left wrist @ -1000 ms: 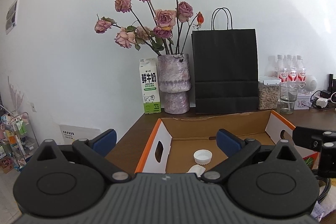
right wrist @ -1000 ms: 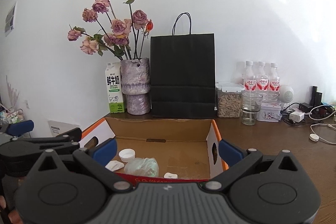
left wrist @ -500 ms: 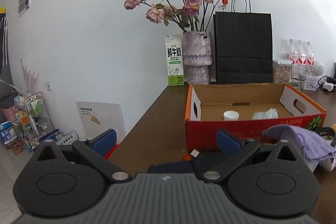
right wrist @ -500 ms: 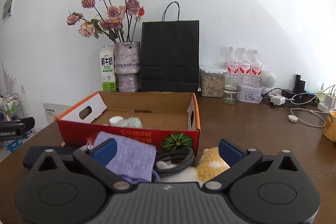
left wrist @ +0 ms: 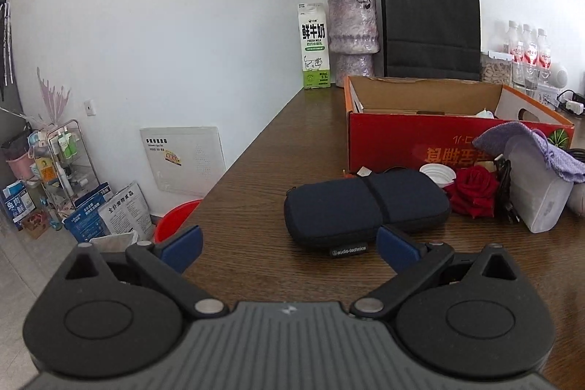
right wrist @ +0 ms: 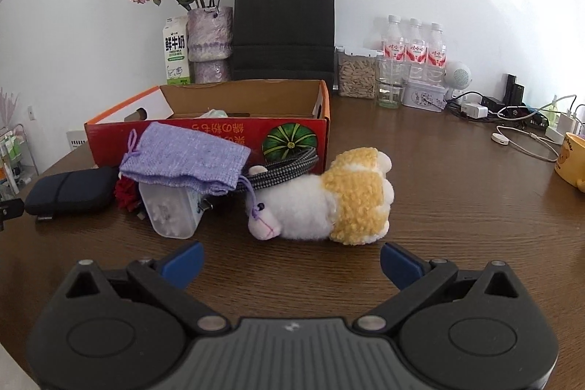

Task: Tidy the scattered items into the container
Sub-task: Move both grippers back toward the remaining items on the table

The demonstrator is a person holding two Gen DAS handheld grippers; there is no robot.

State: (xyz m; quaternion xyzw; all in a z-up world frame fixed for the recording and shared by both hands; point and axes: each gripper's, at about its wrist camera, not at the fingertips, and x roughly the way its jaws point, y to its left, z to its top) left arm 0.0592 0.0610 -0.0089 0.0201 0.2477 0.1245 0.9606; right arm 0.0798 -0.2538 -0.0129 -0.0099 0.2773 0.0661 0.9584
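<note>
Both claws have pulled back from over the box (right wrist: 204, 134) and now hang wide open and empty, the left claw (left wrist: 289, 245) facing the dark case (left wrist: 365, 207), the right claw (right wrist: 290, 260) facing the plush toy (right wrist: 329, 200), so pickups resume.

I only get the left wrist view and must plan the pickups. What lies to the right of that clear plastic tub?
Observer: A plush sheep lies on its side there, directly ahead of the open right tool.
Operator: Is the sheep clear of the other clutter?
Observer: Not quite; a braided cable runs behind it, along the red box.
Operator: Anything further right on the table?
Observer: A yellow mug stands at the far right edge, apart from the pile.
</note>
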